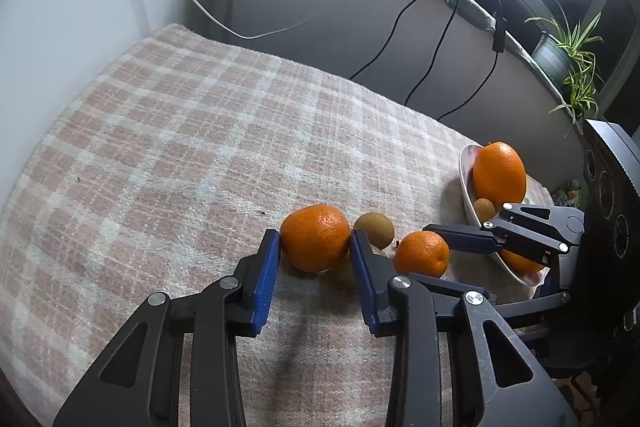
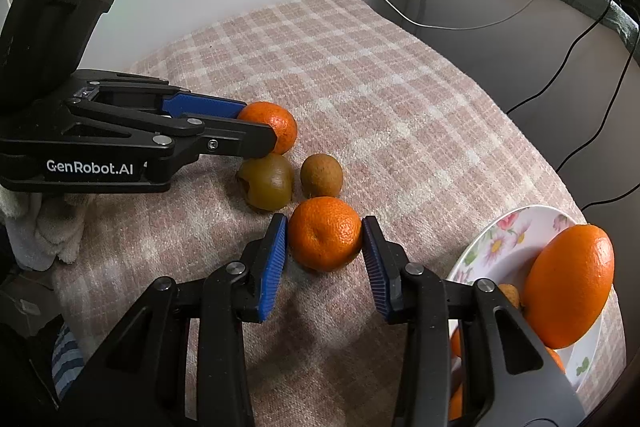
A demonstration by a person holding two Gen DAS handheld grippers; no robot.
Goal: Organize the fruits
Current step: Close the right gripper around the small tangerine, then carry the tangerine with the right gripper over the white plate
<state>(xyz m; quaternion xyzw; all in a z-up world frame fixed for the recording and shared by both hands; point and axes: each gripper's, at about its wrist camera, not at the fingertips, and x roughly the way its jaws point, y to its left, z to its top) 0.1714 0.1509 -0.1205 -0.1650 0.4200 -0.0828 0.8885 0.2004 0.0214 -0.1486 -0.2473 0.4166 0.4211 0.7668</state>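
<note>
My left gripper [image 1: 314,239] is shut on a mandarin [image 1: 314,237], which rests on the checked cloth; it also shows in the right wrist view [image 2: 276,123]. My right gripper [image 2: 325,233] is shut on a second mandarin [image 2: 325,233], also on the cloth, seen in the left wrist view [image 1: 422,253]. Between them lie a brown kiwi [image 2: 322,175] and a greenish-brown fruit with a bitten gap [image 2: 266,181]. A floral plate [image 2: 516,227] at the right holds a large orange [image 2: 568,283] and other small fruits.
The checked cloth [image 1: 180,147] covers a rounded table that drops off at the far edge. Cables [image 1: 420,23] hang behind it along a grey sofa. A potted plant [image 1: 572,67] stands at the far right. A white towel [image 2: 40,227] lies at the left.
</note>
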